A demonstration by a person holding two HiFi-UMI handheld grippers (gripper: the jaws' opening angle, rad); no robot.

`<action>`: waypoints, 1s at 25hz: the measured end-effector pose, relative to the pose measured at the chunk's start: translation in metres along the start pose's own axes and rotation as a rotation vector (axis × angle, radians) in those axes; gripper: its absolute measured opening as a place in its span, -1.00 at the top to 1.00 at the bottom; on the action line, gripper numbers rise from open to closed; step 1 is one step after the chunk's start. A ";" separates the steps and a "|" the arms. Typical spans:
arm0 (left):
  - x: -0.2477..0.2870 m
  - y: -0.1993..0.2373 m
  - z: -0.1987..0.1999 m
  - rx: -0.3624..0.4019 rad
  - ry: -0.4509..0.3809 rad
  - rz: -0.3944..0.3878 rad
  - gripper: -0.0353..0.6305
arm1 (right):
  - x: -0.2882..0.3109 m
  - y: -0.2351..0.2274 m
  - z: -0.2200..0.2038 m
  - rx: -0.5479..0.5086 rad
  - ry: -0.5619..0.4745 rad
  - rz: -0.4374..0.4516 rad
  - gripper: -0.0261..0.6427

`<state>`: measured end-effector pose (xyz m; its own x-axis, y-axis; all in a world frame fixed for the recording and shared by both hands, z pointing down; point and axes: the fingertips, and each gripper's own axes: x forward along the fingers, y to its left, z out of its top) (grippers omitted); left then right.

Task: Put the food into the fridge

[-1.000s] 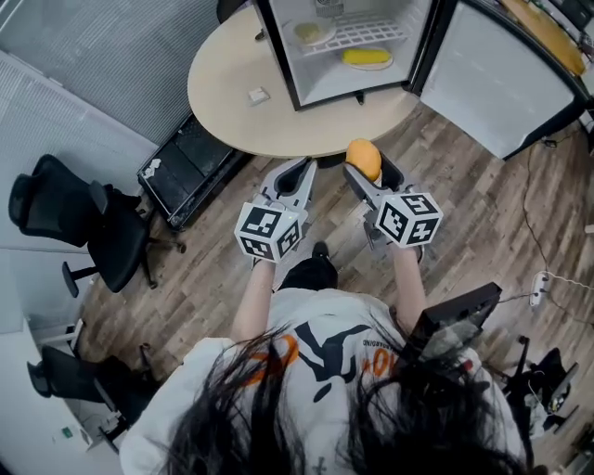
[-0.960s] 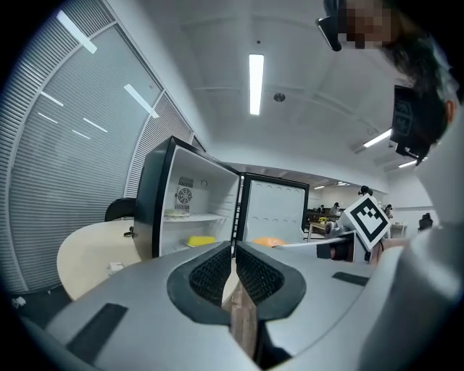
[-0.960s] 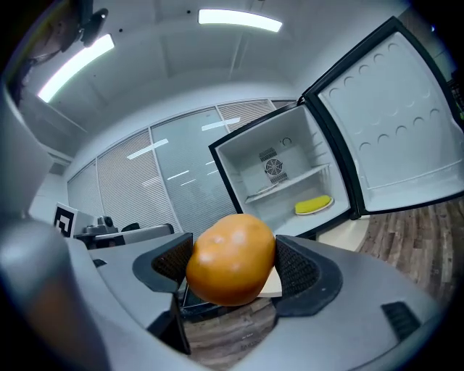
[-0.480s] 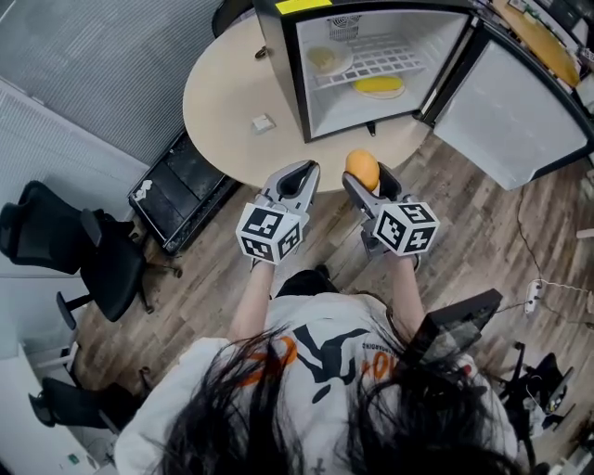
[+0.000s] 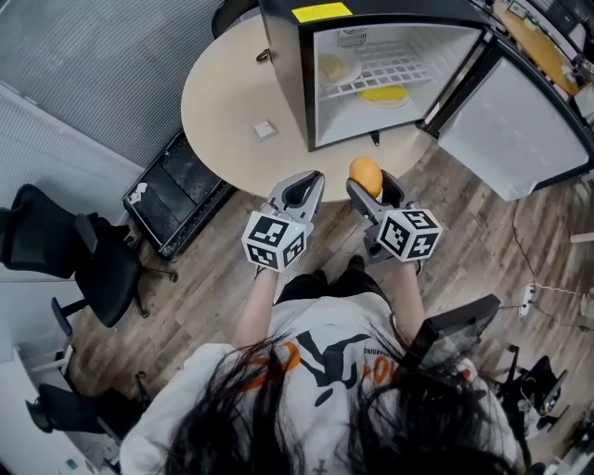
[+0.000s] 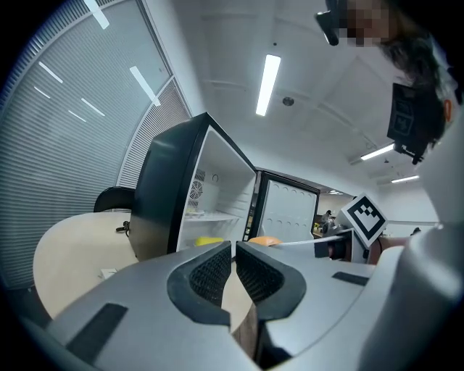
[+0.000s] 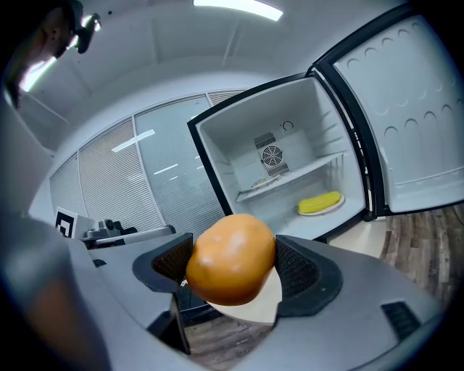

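Where the round table (image 5: 223, 102) is set: upper left, with the fridge borne on its right part.
Left gripper (image 5: 299, 188): held just short of the table edge; jaws all but touching, with nothing held between them.
Right gripper (image 5: 369, 186): held just beside the left one; jaws clamped on the orange food (image 5: 365, 172), which is outside the fridge, before its opening.
Fridge (image 5: 283, 56): interior shown; a yellow item (image 5: 383, 94) on a plate is seen on its floor.
Fridge door (image 5: 515, 121): swung wide open to the right.

fridge (image 5: 286, 74) drawn lower and fuller into the head view, its top and yellow label (image 5: 321, 13) now showing
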<state>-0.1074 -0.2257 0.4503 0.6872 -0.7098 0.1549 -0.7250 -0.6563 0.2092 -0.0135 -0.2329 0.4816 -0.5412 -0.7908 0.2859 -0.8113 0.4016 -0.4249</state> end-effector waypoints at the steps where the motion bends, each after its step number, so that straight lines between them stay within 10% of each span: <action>1: 0.001 0.001 -0.001 -0.004 0.002 0.001 0.86 | 0.000 -0.002 0.001 0.002 0.000 -0.004 -0.16; 25: 0.121 0.017 0.020 0.034 0.033 -0.020 0.86 | 0.045 -0.097 0.100 -0.029 -0.075 -0.005 -0.16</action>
<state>-0.0372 -0.3275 0.4534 0.7020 -0.6883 0.1830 -0.7122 -0.6787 0.1794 0.0629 -0.3533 0.4494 -0.5202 -0.8247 0.2220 -0.8204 0.4104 -0.3980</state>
